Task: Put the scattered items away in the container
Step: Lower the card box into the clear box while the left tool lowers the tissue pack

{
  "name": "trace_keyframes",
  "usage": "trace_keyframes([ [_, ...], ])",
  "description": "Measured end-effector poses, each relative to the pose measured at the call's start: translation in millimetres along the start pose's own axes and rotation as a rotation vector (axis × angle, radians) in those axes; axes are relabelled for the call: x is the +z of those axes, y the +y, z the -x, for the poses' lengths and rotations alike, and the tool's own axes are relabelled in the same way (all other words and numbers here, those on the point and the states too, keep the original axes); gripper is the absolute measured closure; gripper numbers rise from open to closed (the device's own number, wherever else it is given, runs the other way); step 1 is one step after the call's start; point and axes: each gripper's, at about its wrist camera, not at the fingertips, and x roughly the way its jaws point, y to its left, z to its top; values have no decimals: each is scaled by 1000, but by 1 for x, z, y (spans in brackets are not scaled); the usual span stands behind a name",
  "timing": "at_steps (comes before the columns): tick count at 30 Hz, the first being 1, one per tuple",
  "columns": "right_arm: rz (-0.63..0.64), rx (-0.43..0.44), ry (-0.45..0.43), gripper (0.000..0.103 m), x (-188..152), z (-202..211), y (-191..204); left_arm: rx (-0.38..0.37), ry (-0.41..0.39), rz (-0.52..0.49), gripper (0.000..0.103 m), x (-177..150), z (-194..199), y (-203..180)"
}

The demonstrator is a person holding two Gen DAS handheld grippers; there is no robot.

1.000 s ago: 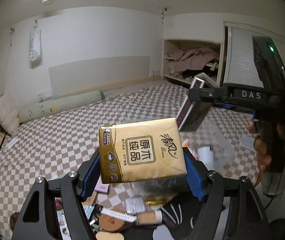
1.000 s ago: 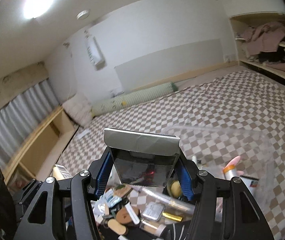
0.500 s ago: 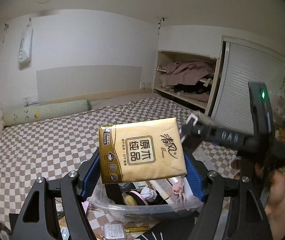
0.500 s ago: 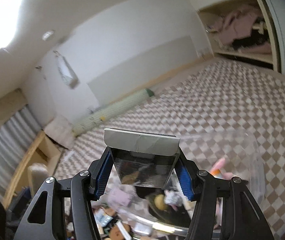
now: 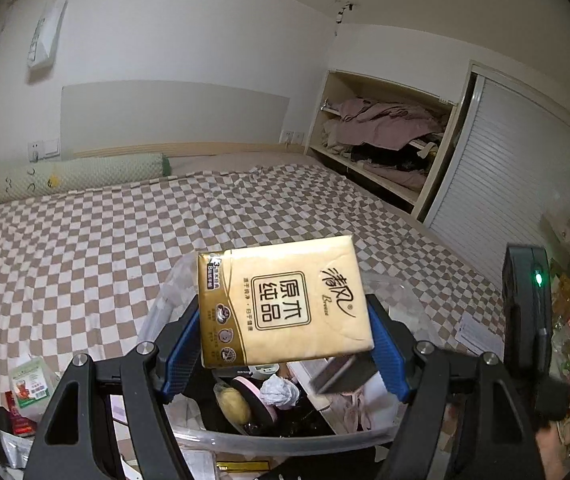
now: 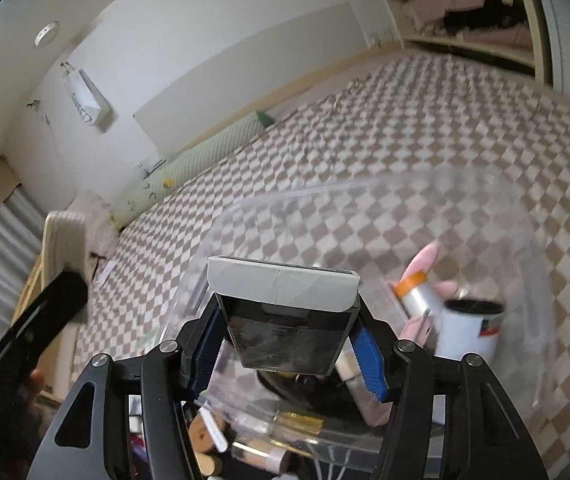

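My left gripper (image 5: pixel 285 322) is shut on a gold tissue pack (image 5: pixel 285 300), its blue pads pressing both short sides. It hangs over a clear plastic container (image 5: pixel 277 438) that holds a pink puff, crumpled paper and other small things. My right gripper (image 6: pixel 287 336) is shut on a dark box with a pale grey top (image 6: pixel 285 312), low over the same container (image 6: pixel 505 248). A white jar (image 6: pixel 469 332) and an orange-capped tube (image 6: pixel 417 292) lie inside. That dark box (image 5: pixel 341 372) shows under the tissue pack in the left wrist view, beside the right gripper's black body (image 5: pixel 525 320).
The container sits on a checkered bedsheet (image 5: pixel 85 248) with a green bolster (image 5: pixel 73 178) at the far wall. Loose sachets (image 5: pixel 29 380) lie to the left of it, and small cosmetics (image 6: pixel 205 436) lie in front. An open shelf of clothes (image 5: pixel 385 136) stands on the right.
Both grippers have moved from above the loose items to over the container, keeping their loads. The right one has dropped lower and rolled; the container now fills its view.
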Motion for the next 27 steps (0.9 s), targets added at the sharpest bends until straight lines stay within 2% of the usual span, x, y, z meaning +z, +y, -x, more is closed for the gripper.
trace_keyframes([
  [7,35,-14,75,43,-14,-16,7,5,44,44,27,-2,-27,11],
  [18,205,-122,120,43,-32,-35,27,66,128,69,27,-10,-67,31],
  [27,251,-131,172,43,-39,-41,29,78,169,83,28,-16,-89,34],
])
